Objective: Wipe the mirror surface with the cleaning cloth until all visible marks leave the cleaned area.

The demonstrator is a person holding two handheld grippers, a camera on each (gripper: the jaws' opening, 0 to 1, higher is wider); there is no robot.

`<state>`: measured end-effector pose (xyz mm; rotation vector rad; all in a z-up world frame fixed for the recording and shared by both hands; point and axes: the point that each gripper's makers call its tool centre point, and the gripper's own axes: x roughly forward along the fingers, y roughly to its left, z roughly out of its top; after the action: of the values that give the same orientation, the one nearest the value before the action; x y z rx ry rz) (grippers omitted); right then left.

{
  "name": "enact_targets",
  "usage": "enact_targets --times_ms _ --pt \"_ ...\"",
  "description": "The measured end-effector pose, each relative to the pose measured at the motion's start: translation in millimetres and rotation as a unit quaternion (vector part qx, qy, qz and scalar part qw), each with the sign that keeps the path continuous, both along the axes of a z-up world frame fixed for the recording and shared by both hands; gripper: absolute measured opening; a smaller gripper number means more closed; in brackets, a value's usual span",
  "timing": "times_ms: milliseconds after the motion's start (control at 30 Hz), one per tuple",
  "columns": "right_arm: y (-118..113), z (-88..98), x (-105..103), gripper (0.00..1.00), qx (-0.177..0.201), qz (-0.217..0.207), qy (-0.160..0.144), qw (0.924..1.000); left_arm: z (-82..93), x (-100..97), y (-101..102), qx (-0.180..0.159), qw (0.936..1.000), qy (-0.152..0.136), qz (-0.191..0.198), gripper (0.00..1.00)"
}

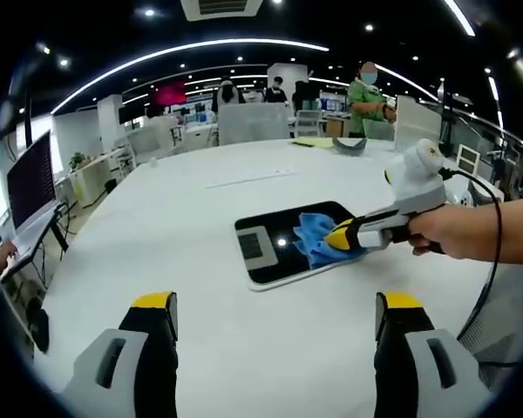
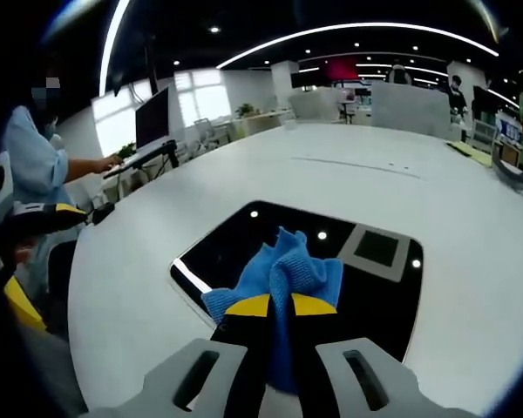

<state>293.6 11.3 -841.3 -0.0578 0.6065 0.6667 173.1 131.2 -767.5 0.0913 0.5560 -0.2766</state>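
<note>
Here the dark mirror [image 2: 270,261] lies flat on the white bench [image 2: 375,187], reflecting ceiling lights. A crumpled blue cleaning cloth [image 2: 283,279] rests on its glass, pinched between the closed fingers of the right gripper [image 2: 281,306]. The left gripper [image 1: 275,318] hovers nearby, its 2 fingers spread apart, holding nothing.

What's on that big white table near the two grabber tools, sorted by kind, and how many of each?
Mirror: 1
Blue cleaning cloth: 1, lying on the mirror, pinched by the right gripper
Grippers: 2, counting the left gripper with its jaws apart above the table
Total: 4
</note>
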Motion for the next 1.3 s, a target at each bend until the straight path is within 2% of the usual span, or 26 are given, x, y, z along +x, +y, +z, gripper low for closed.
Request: enact_targets --times_ms 833,1300 --pt "-24 -0.1 -1 0.03 0.002 -0.021 0.001 0.9998 1.7 -1.7 -1 0.002 1.0000 0.000 -0.002 0.94" --pt "-25 -0.4 -1 0.03 0.001 -0.023 -0.001 0.9997 1.1 -1.5 -2 0.003 1.0000 0.001 -0.003 0.94"
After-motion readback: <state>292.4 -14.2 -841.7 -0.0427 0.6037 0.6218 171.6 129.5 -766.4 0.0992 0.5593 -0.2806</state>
